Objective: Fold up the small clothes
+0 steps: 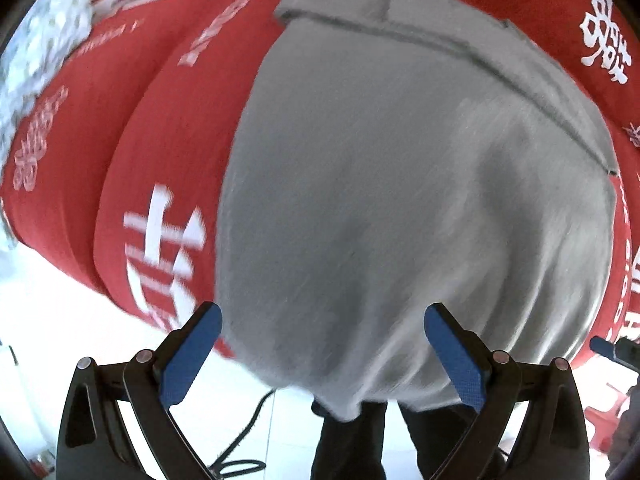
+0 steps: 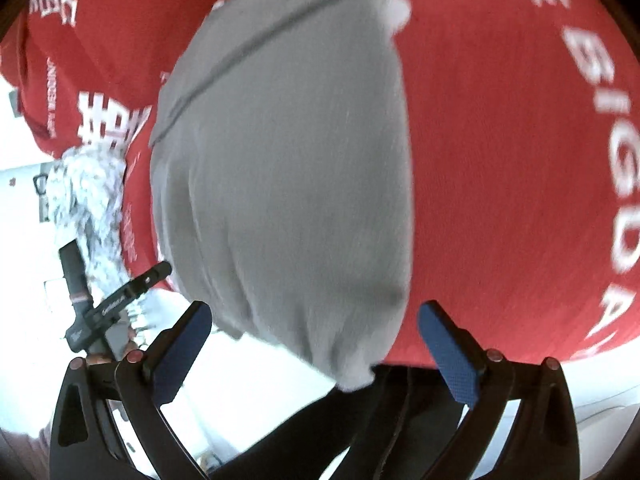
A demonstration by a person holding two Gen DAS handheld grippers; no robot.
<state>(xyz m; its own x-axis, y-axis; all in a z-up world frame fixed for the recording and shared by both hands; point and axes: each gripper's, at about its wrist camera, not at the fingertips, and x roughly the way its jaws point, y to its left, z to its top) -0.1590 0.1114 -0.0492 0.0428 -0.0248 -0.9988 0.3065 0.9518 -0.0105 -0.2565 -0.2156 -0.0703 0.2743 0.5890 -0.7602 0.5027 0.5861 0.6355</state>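
A grey garment lies spread on a red cloth printed with white characters, which covers the table. Seen from the left wrist camera, the garment's banded hem runs toward the table's far side, while its near end droops over the table's near edge, bunched into a soft point. The left gripper hovers at that near edge with its 2 blue-padded fingers spread wide apart, one on either side of the hanging fabric and gripping nothing. Whether the pads brush the fabric cannot be told through the motion blur.

From the right wrist camera, the same grey garment fills the middle of the frame, its gathered near end again sagging past the table's near edge. The right gripper also stands with its jaws well apart, the fabric's tip hanging between the 2 blue pads without being clamped.

Near the table's left edge, a white patterned cloth lies bunched on the red cover. Below the near edge, the operator's dark trousers and a pale floor are visible. Both views are smeared by motion.
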